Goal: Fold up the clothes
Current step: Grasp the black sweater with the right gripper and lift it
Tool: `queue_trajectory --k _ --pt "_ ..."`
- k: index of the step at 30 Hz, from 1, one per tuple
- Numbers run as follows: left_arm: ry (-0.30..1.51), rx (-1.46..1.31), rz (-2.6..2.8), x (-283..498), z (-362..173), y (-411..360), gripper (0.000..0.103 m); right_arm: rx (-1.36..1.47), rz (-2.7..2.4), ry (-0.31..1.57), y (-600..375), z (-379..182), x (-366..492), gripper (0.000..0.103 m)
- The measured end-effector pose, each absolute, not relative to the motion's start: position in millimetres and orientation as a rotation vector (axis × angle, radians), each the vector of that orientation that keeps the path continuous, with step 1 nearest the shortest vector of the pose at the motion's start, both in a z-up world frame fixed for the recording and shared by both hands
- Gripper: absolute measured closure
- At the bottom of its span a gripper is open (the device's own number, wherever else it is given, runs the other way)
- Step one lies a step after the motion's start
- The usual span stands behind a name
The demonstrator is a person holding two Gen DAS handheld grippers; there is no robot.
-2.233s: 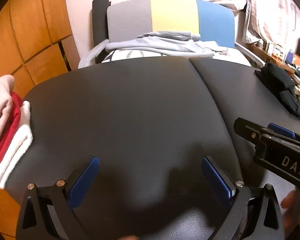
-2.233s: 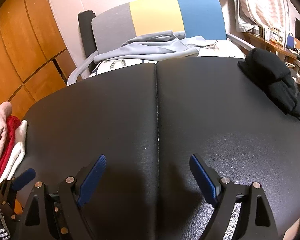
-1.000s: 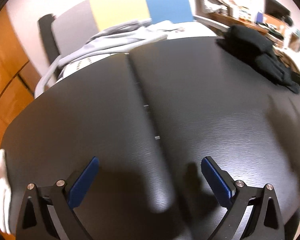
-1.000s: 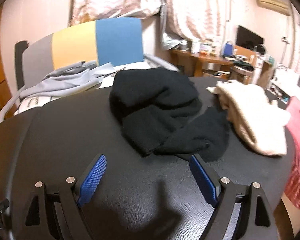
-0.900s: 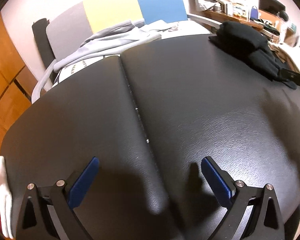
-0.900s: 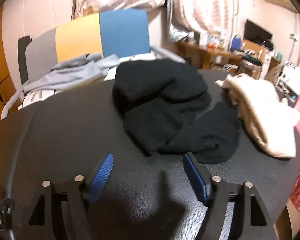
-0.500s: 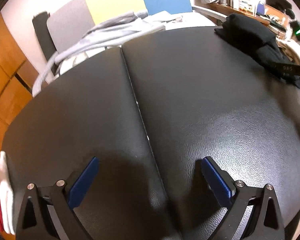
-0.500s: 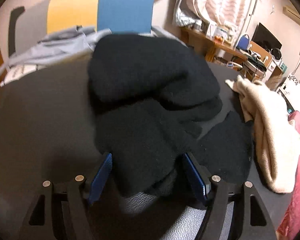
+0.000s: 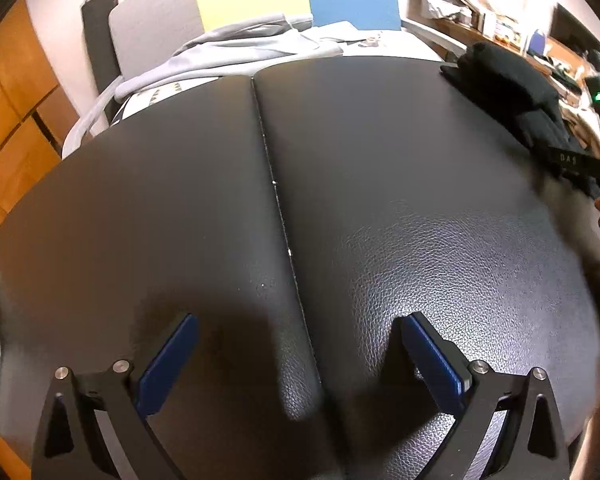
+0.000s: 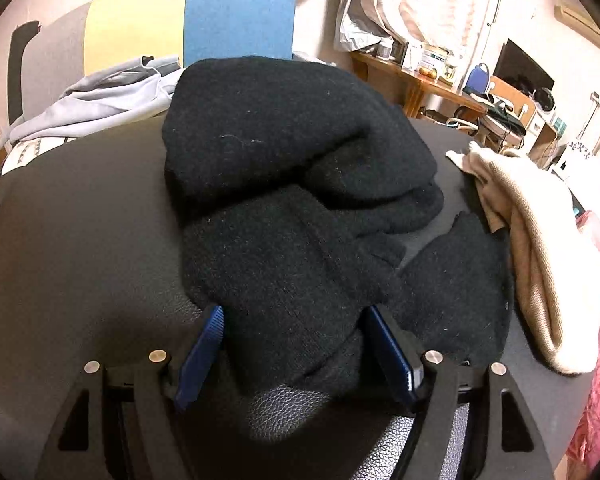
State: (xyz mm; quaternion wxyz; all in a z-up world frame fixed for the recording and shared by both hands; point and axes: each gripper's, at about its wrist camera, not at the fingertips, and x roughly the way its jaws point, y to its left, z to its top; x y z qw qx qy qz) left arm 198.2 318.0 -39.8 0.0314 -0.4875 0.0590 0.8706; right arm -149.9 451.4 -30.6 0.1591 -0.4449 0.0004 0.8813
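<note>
Black leatherette fills my left view: the left gripper (image 9: 296,354) hangs wide apart over the bare table (image 9: 380,184), nothing between its fingers, the black sweater (image 9: 508,88) far off to their right. My right gripper (image 10: 296,344) is much nearer; its fingers stand apart astride the sweater's near lobe, not yet pinching. The bundle runs forward from them. Only this view shows the cream garment (image 10: 540,248) beyond the right finger.
</note>
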Motion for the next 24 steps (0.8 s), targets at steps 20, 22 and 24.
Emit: queue_trajectory --k 20,22,24 --pt "0.269 -1.384 2.653 204 15 304 0.000 -1.329 2.727 0.582 394 -10 -77 0.083" --pt "0.269 -1.375 2.648 178 19 287 0.000 -1.316 2.751 0.632 380 -11 -62 0.083" --pt "0.263 -1.371 2.644 163 28 287 0.000 -1.308 2.777 0.679 367 -12 -50 0.083"
